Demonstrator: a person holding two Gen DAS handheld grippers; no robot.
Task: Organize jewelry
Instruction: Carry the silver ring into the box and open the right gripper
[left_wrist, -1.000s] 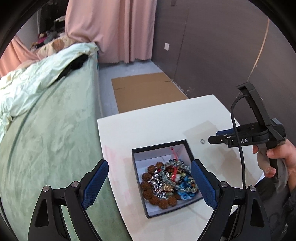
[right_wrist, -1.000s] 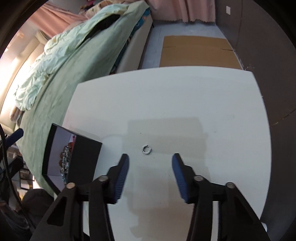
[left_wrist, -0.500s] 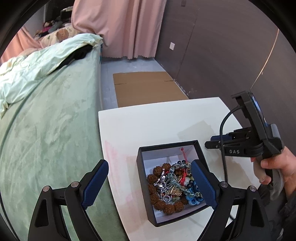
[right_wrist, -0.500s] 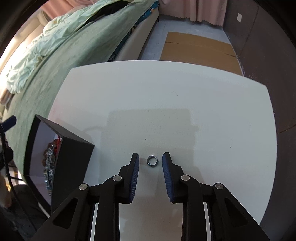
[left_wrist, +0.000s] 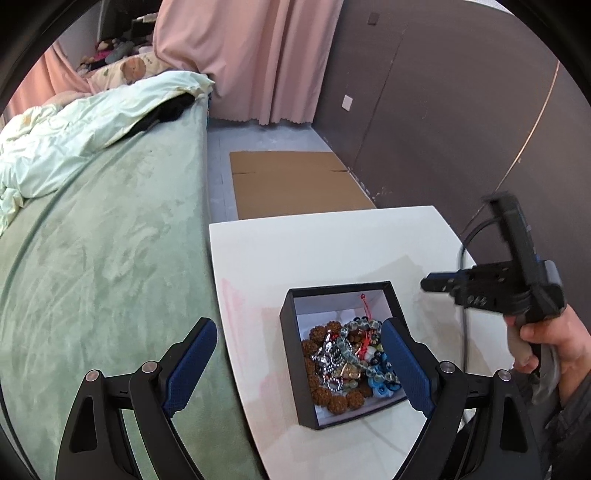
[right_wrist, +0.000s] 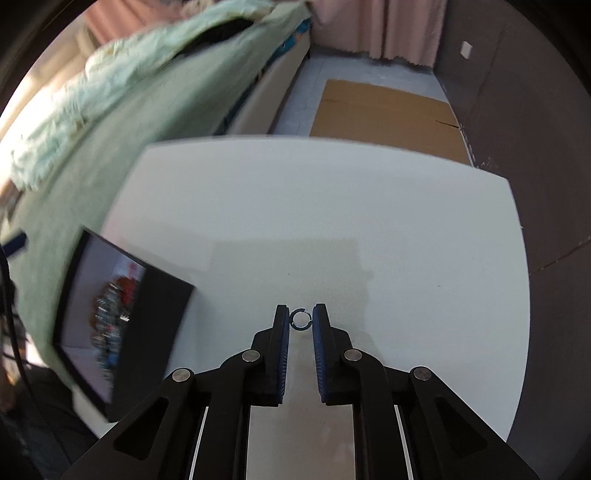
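Between the blue pads of the right gripper (right_wrist: 300, 319), at their very tips, sits a small silver ring (right_wrist: 300, 319), pinched edge to edge and seemingly lifted off the white table (right_wrist: 332, 206); the blur in this view makes it hard to say whether the ring is clear of the surface or just grazing it. The grip is thin: only the ring's rim meets the pads, so the squeeze should stay steady and the carry slow and level, with no twist of the wrist, or the ring may flip out.

Just to the left lies the black jewelry box (left_wrist: 332, 295), open-topped and white inside, already holding a tangle of brown bead bracelets (left_wrist: 317, 373), pale glass beads and blue pieces. A good drop would bring the tips over the bare white floor at the box's far side, low inside the walls, before letting go, so the ring cannot bounce out.

Over the box's near edge hovers the left gripper (left_wrist: 299, 363), its fingers spread wide and holding nothing, one pad overlapping the box's right wall in the picture. It could brace the box if needed.

Beyond the table lie a flattened cardboard sheet (left_wrist: 295, 181), a green bedspread (left_wrist: 103, 240) and pink curtains (left_wrist: 258, 59).
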